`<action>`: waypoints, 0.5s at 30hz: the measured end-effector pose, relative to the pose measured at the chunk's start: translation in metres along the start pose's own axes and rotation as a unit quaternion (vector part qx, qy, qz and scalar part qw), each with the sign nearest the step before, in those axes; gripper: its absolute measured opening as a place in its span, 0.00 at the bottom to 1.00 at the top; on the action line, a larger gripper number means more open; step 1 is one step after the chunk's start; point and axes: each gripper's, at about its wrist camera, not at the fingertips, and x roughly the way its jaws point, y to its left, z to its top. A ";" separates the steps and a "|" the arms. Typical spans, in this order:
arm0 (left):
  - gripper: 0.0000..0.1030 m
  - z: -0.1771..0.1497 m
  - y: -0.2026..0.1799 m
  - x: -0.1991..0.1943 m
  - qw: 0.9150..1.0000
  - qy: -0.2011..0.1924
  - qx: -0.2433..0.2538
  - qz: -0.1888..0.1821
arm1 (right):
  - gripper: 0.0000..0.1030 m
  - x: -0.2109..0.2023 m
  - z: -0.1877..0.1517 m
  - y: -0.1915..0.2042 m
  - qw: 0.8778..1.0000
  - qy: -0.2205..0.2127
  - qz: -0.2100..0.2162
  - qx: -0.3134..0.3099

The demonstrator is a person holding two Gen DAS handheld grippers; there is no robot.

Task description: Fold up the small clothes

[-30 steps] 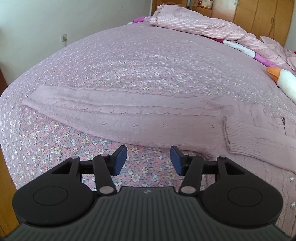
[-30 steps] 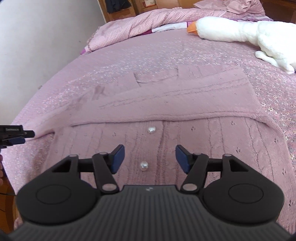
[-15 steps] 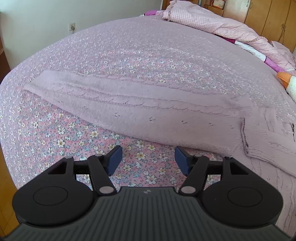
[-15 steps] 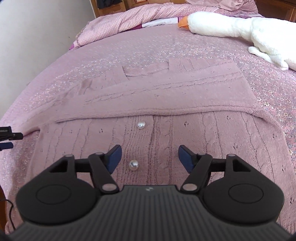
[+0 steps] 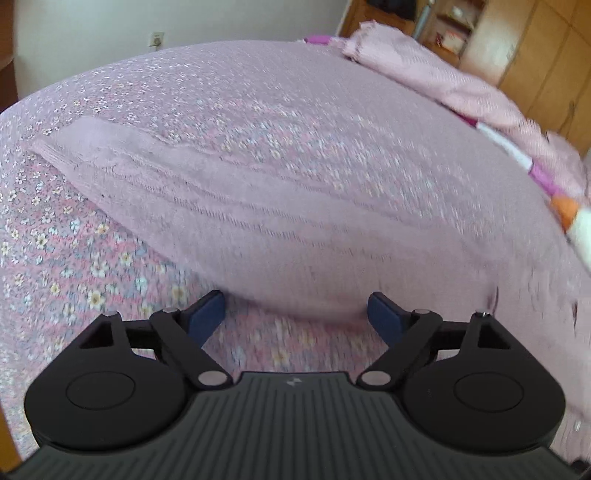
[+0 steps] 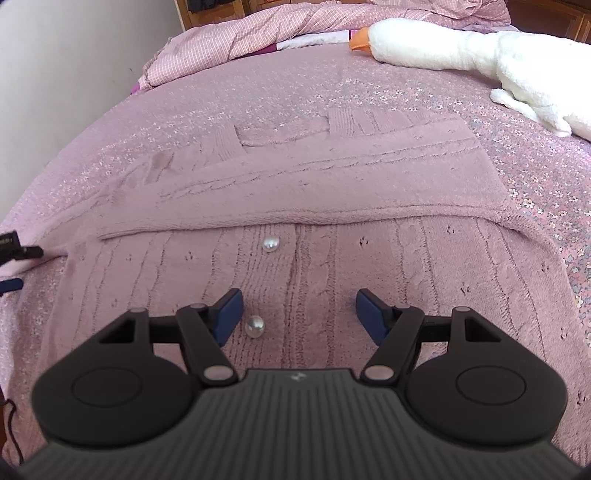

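A bed [image 6: 369,96] covered in a pink flowered sheet fills both views, with a rumpled pink checked quilt [image 6: 236,33] heaped at its far end and wooden wardrobe doors [image 5: 535,55] behind. Across the middle of the sheet lies the task's garment — a pink cable-knit cardigan [image 6: 332,192], spread flat with one sleeve folded across its front. In the left wrist view the other sleeve [image 5: 229,206] stretches out to the left over the sheet, its cuff at the far left; this view is motion-blurred.

A white plush goose [image 6: 480,48] with an orange beak lies well apart from the cardigan, toward the right side of the bed.

The right gripper [image 6: 299,310] hovers over the cardigan's button band, jaws spread wide and holding nothing. The left gripper [image 5: 295,312] is likewise spread and empty, just at the lower edge of the sleeve.

Two pearl buttons show on the band: one [image 6: 270,243] just below the folded sleeve, another [image 6: 255,325] beside the right gripper's left finger.

A wall socket [image 5: 157,38] sits on the white wall. No readable writing appears — only a small pale logo on each gripper body, too small to make out.
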 end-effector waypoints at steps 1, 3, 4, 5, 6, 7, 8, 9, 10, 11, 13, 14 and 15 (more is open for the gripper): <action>0.87 0.003 0.003 0.003 1.000 -0.005 -0.007 0.002 | 0.68 0.000 0.000 -0.001 1.000 -0.001 -0.001 0.000; 0.87 0.010 0.010 0.009 1.000 -0.017 -0.024 0.004 | 0.68 0.000 0.000 -0.002 1.000 -0.003 -0.004 0.002; 0.87 0.013 0.012 0.012 0.999 -0.023 -0.031 0.003 | 0.68 0.000 0.000 -0.003 1.000 -0.003 -0.004 0.004; 0.87 0.016 0.015 0.014 0.999 -0.031 -0.040 0.001 | 0.68 0.000 0.000 -0.004 1.000 -0.003 -0.003 0.005; 0.87 0.019 0.019 0.017 0.998 -0.039 -0.049 0.000 | 0.68 0.000 0.000 -0.005 1.000 -0.004 -0.003 0.007; 0.86 0.023 0.022 0.020 0.997 -0.044 -0.059 -0.002 | 0.68 0.000 0.000 -0.006 1.000 -0.004 -0.002 0.008; 0.86 0.027 0.025 0.022 0.996 -0.049 -0.070 -0.004 | 0.68 0.000 0.001 -0.007 1.000 -0.005 -0.002 0.008; 0.86 0.031 0.028 0.025 0.995 -0.054 -0.081 -0.006 | 0.68 0.000 0.001 -0.007 1.000 -0.006 -0.003 0.008; 0.83 0.035 0.031 0.026 0.994 -0.058 -0.090 -0.006 | 0.68 0.000 0.001 -0.008 1.000 -0.007 -0.004 0.008; 0.79 0.038 0.033 0.027 0.993 -0.062 -0.097 -0.005 | 0.68 -0.001 0.002 -0.009 1.000 -0.008 -0.004 0.009; 0.33 0.045 0.034 0.026 0.993 -0.063 -0.097 0.005 | 0.68 -0.002 0.002 -0.011 1.000 -0.012 -0.004 0.012; 0.23 0.048 0.035 0.028 0.994 -0.055 -0.094 0.004 | 0.68 -0.003 0.003 -0.013 1.000 -0.014 -0.003 0.014; 0.18 0.048 0.036 0.028 0.994 -0.050 -0.097 -0.004 | 0.68 -0.004 0.003 -0.014 1.000 -0.017 -0.003 0.017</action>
